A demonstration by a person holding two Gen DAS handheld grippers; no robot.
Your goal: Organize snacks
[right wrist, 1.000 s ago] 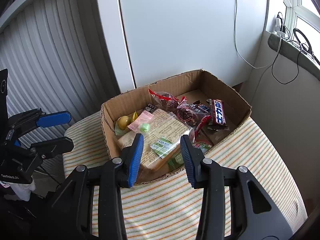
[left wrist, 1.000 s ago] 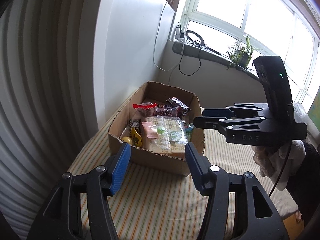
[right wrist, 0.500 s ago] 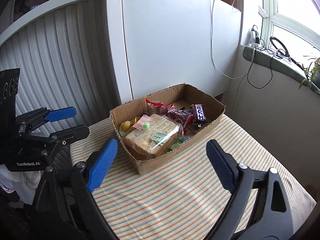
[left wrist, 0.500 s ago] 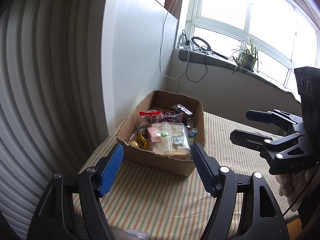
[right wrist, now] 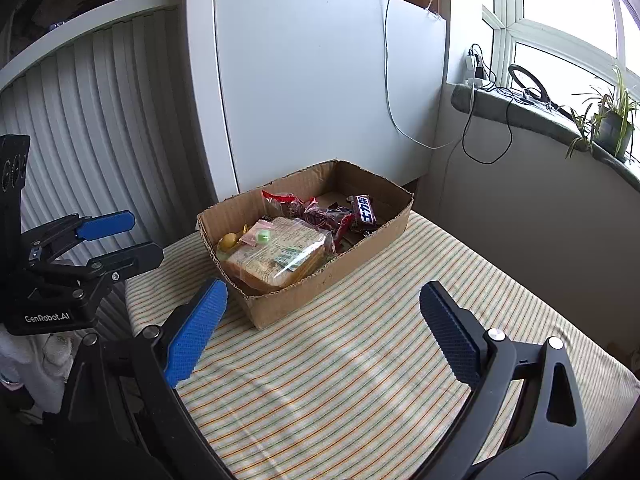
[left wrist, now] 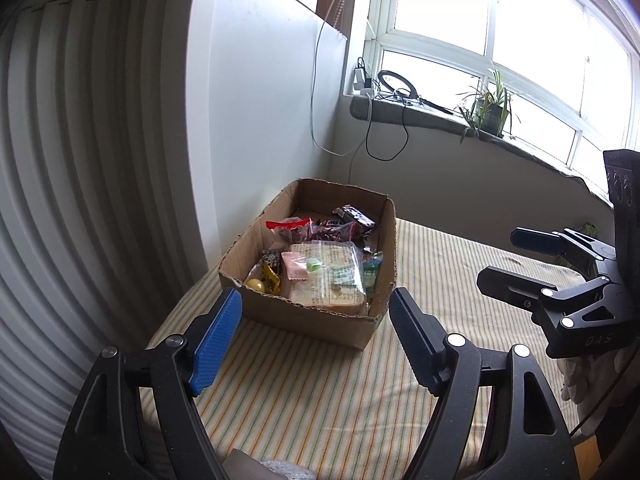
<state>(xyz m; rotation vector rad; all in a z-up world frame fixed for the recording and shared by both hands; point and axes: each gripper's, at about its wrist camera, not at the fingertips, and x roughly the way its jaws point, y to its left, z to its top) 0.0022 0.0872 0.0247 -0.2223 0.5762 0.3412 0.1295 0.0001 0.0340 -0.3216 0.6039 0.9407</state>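
A striped tablecloth (right wrist: 360, 360) is spread over the table, and a cardboard box (right wrist: 340, 276) of snacks is set toward its far corner by the wall. Inside, a bagged loaf of sliced bread (right wrist: 276, 256) is laid nearest, with a chocolate bar (right wrist: 365, 210) behind it. Both tools are seen farther from the box than a second ago. The right gripper (right wrist: 324, 332) has just been spread wide, the left gripper (left wrist: 316, 344) partly, with nothing between either. A release seems finished; the box looks filled.
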